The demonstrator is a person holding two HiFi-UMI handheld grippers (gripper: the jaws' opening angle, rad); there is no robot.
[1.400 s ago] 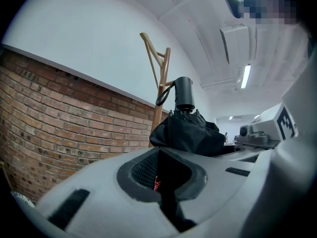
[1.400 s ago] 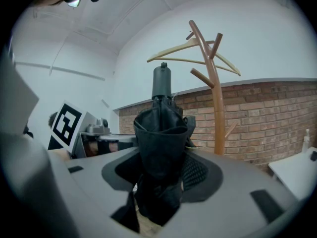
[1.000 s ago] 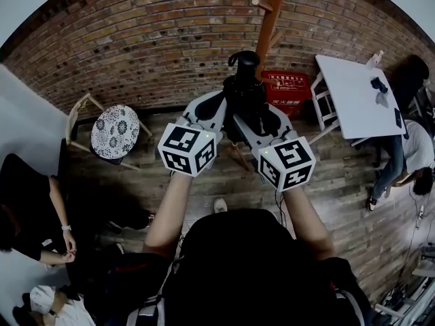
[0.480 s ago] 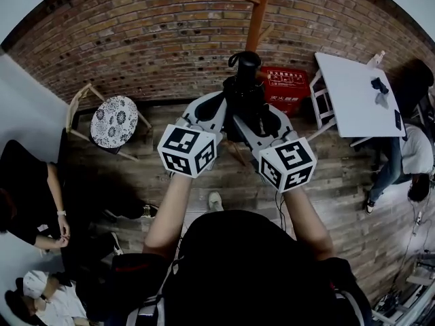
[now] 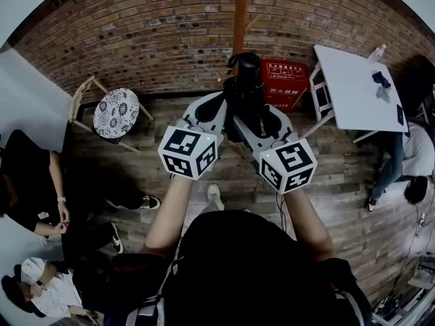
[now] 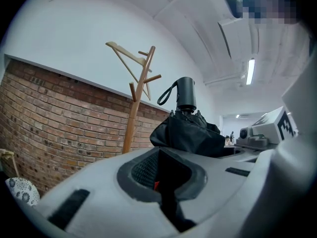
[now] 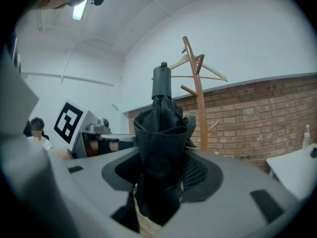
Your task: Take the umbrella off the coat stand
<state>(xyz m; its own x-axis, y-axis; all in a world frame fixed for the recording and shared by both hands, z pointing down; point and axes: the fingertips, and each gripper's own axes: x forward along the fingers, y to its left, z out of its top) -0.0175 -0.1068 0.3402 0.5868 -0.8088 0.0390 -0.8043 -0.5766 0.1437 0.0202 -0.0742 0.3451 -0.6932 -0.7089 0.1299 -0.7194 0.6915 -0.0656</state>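
**Umbrella off the pegs, held only by soft cloth**

Head view: the umbrella (image 5: pixel 245 90) stood upright between my two hand-held grippers, in front of the coat stand (image 5: pixel 240 19) and, as far as I could judge, free of it. The stand's top was cut off by the frame and its foot was hidden behind the umbrella, as was the umbrella's lower end behind the marker cubes.

Left gripper view: the left hand-held gripper (image 6: pixel 166 155) looked clenched on nothing, with the folded canopy lying just beyond its jaws. If that side gave no support, the umbrella could tip.

Right gripper view: the right hand-held gripper (image 7: pixel 161 167) was grasping the canopy's bunched fabric. I feared the cloth might slide or unfurl, letting the umbrella drop. I could not make out whether the pads reached the shaft inside.
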